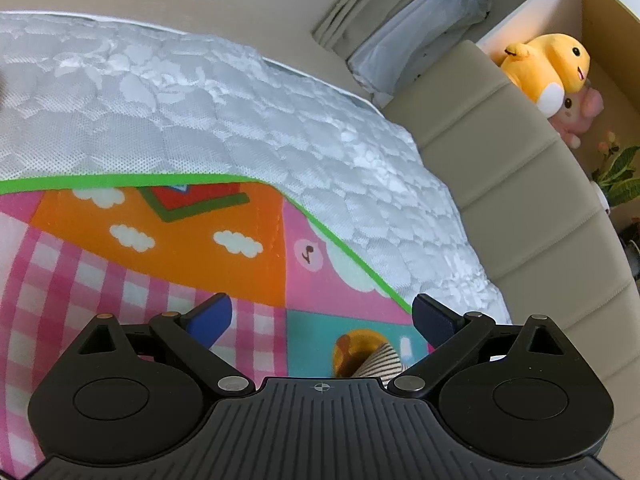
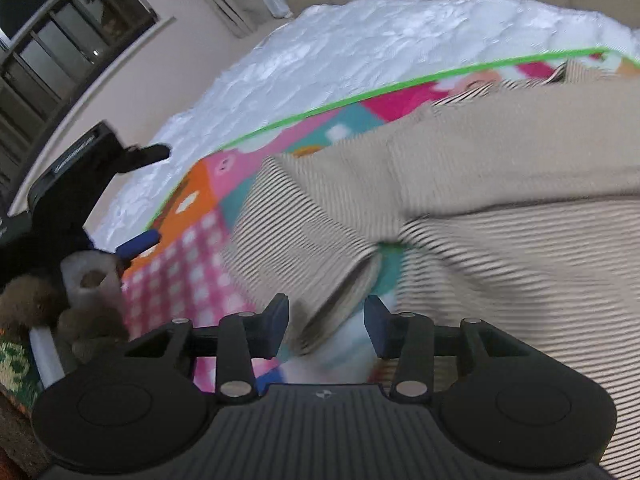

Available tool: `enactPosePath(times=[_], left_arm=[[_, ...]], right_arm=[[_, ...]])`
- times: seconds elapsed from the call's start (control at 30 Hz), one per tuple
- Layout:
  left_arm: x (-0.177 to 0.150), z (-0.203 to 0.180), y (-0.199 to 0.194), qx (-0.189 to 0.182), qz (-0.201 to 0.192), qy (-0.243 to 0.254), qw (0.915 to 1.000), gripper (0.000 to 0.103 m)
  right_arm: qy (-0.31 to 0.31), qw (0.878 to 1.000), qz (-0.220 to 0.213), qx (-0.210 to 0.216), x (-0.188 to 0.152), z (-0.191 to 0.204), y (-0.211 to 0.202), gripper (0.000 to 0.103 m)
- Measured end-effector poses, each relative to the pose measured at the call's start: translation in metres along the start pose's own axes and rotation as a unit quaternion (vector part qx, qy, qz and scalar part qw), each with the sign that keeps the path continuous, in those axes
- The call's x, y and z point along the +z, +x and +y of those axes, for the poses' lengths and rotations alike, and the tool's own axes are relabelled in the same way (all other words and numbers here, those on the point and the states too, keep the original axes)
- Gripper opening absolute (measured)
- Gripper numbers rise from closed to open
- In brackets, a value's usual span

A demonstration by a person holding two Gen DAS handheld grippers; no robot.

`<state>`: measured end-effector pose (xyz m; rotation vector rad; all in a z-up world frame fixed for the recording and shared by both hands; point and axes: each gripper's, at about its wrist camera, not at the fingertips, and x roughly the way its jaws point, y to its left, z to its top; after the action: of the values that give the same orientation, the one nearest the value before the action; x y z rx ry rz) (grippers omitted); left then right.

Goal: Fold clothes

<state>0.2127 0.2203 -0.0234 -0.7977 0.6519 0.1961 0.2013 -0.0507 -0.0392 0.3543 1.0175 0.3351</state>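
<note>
The striped top (image 2: pixel 460 184) is being spread from 12 to 3 o'clock of the right gripper (image 2: pixel 326 330), cuff between its parted jaws, ungripped; the left gripper (image 1: pixel 322 320) is being held wide apart over the mat (image 1: pixel 160 248).

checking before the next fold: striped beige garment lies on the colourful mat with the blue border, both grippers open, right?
One thing is off: the colourful mat has a green border, not blue, clearest in the left wrist view. The striped beige garment does lie on it, and the left gripper and right gripper are open.
</note>
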Motion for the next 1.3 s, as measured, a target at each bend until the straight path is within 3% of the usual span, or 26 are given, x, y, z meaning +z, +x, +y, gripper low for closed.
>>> enactPosePath(times=[0.07, 0.13, 0.17, 0.2, 0.3, 0.4, 0.57, 0.67, 0.77, 0.93, 1.07, 1.17, 1.23, 1.27, 1.3], left_arm=[[0.0, -0.001, 0.001, 0.002, 0.0, 0.003, 1.0, 0.1], [-0.002, -0.002, 0.002, 0.003, -0.002, 0.007, 1.0, 0.1], [-0.003, -0.003, 0.002, 0.002, -0.005, 0.008, 1.0, 0.1], [-0.004, -0.004, 0.002, 0.0, -0.009, 0.009, 0.9999, 0.1], [-0.007, -0.006, 0.002, -0.004, -0.018, 0.013, 0.9997, 0.1], [-0.01, -0.008, 0.002, -0.008, -0.028, 0.017, 0.9994, 0.1], [-0.034, -0.042, 0.004, -0.058, -0.008, 0.068, 0.9959, 0.102], [-0.055, -0.071, 0.007, -0.087, 0.014, 0.113, 0.9897, 0.102], [-0.077, -0.1, 0.011, -0.115, 0.036, 0.157, 0.9803, 0.103], [-0.112, -0.149, 0.016, -0.162, 0.072, 0.228, 0.9573, 0.103], [-0.143, -0.178, 0.038, -0.172, 0.112, 0.242, 0.9483, 0.103], [-0.161, -0.179, 0.054, -0.162, 0.137, 0.256, 0.9429, 0.103], [-0.169, -0.174, 0.058, -0.149, 0.139, 0.287, 0.9358, 0.103], [-0.172, -0.172, 0.06, -0.143, 0.14, 0.302, 0.9319, 0.103], [-0.174, -0.169, 0.062, -0.136, 0.143, 0.309, 0.9303, 0.103]], right_arm=[[-0.002, 1.0, 0.004, 0.002, -0.003, 0.009, 0.015, 0.042], [-0.012, 1.0, -0.001, -0.011, -0.003, 0.015, 0.027, 0.035], [-0.032, 0.999, -0.009, -0.014, -0.001, 0.02, 0.028, 0.015], [-0.061, 0.998, -0.019, -0.013, 0.003, 0.028, 0.026, 0.004], [-0.145, 0.986, -0.082, 0.0, 0.024, 0.042, -0.007, 0.003], [-0.22, 0.963, -0.155, -0.013, 0.056, 0.041, -0.059, 0.003], [-0.231, 0.938, -0.234, -0.11, 0.109, -0.033, -0.138, 0.003], [-0.191, 0.941, -0.237, -0.149, 0.119, -0.095, -0.158, 0.003], [-0.138, 0.952, -0.223, -0.154, 0.114, -0.15, -0.159, 0.003], [-0.073, 0.969, -0.189, -0.144, 0.095, -0.212, -0.121, 0.003], [-0.043, 0.972, -0.157, -0.166, 0.073, -0.245, -0.089, 0.004], [-0.037, 0.971, -0.159, -0.173, 0.058, -0.257, -0.079, 0.01], [-0.049, 0.968, -0.164, -0.185, 0.052, -0.251, -0.079, 0.026], [-0.049, 0.966, -0.167, -0.192, 0.051, -0.248, -0.08, 0.051], [-0.045, 0.964, -0.171, -0.2, 0.051, -0.246, -0.082, 0.069]])
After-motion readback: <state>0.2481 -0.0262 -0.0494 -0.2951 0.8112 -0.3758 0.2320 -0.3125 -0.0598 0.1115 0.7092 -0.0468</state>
